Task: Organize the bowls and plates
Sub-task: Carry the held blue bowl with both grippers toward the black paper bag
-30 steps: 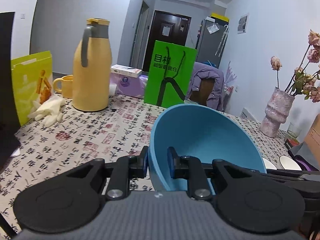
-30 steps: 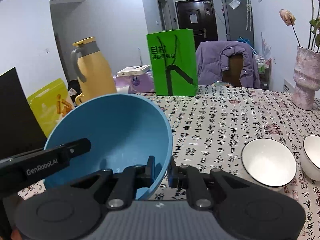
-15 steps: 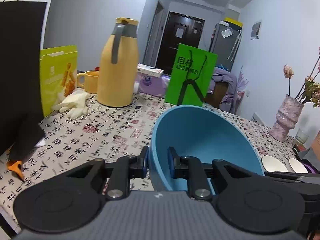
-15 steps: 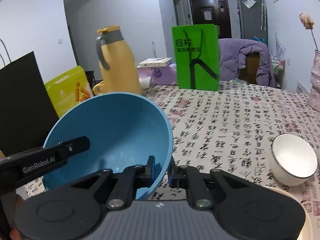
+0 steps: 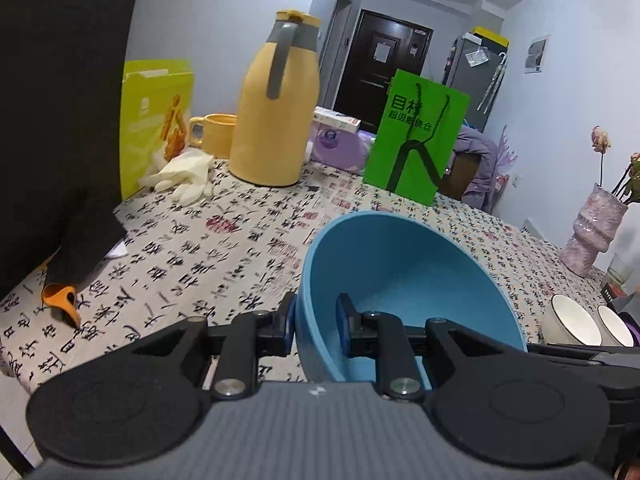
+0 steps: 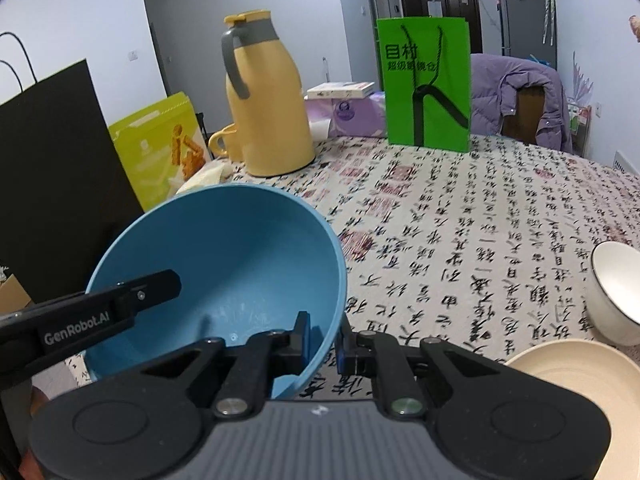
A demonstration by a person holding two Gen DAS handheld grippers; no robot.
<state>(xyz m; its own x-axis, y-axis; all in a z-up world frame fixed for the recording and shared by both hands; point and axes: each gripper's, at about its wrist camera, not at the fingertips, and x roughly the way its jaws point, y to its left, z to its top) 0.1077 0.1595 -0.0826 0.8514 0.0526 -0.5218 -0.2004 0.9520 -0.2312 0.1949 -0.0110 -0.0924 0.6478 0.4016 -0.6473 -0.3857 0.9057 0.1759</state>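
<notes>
Blue bowl [image 5: 408, 280] held tilted above patterned tablecloth [image 5: 240, 240], both grippers pinching rim wall: left gripper [image 5: 316, 324] on left side, right gripper [image 6: 324, 336] on right side. Looks like light, stiff plastic; smooth thin wall likely slippery, so grip low on rim, one finger inside, one outside. White bowl [image 6: 616, 288] and cream plate [image 6: 576, 364] near right

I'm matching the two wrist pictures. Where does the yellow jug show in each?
Left wrist: yellow jug stands upper centre-left, beside the mug, left of the green bag.
Right wrist: jug upper left of centre, behind the blue bowl.
Shared landmark: the green bag, to the jug's right in both.
</notes>
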